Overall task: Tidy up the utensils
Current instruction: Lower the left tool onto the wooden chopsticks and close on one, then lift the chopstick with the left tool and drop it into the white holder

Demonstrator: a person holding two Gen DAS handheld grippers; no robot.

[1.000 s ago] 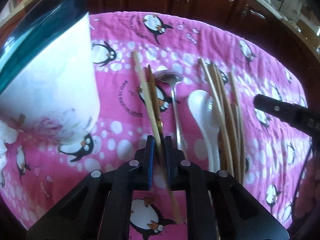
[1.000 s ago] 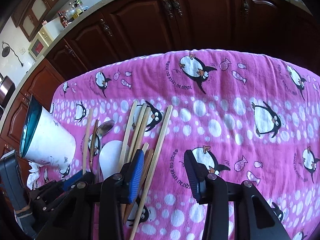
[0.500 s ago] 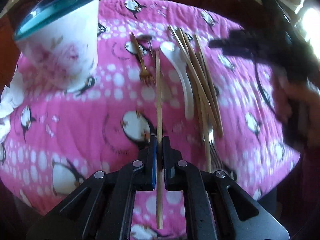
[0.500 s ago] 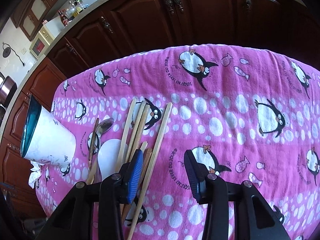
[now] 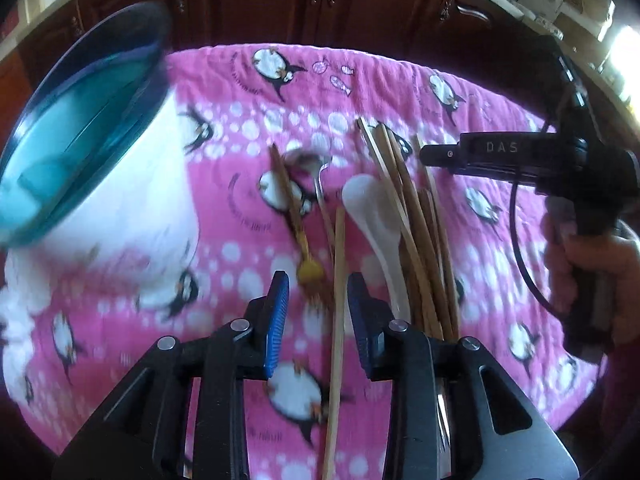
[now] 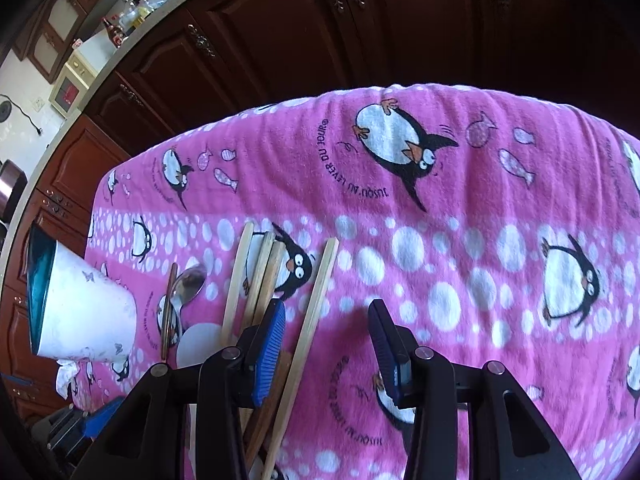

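Note:
My left gripper is open, and a single wooden chopstick lies between its jaws on the pink penguin cloth. Beyond it lie a gold fork, a metal spoon, a white ceramic spoon and a bundle of chopsticks. A white cup with a teal inside stands at the left. My right gripper is open above the cloth, with one chopstick between its jaws and the other chopsticks to its left.
The right gripper's body and the hand holding it show at the right of the left wrist view. A crumpled tissue lies by the cup. Dark wooden cabinets stand behind the table. The cloth's edge drops off at the far side.
My left gripper was shut on a single chopstick and carried it nearer; it has now opened and the chopstick lies loose between its jaws. The right gripper has stayed open.

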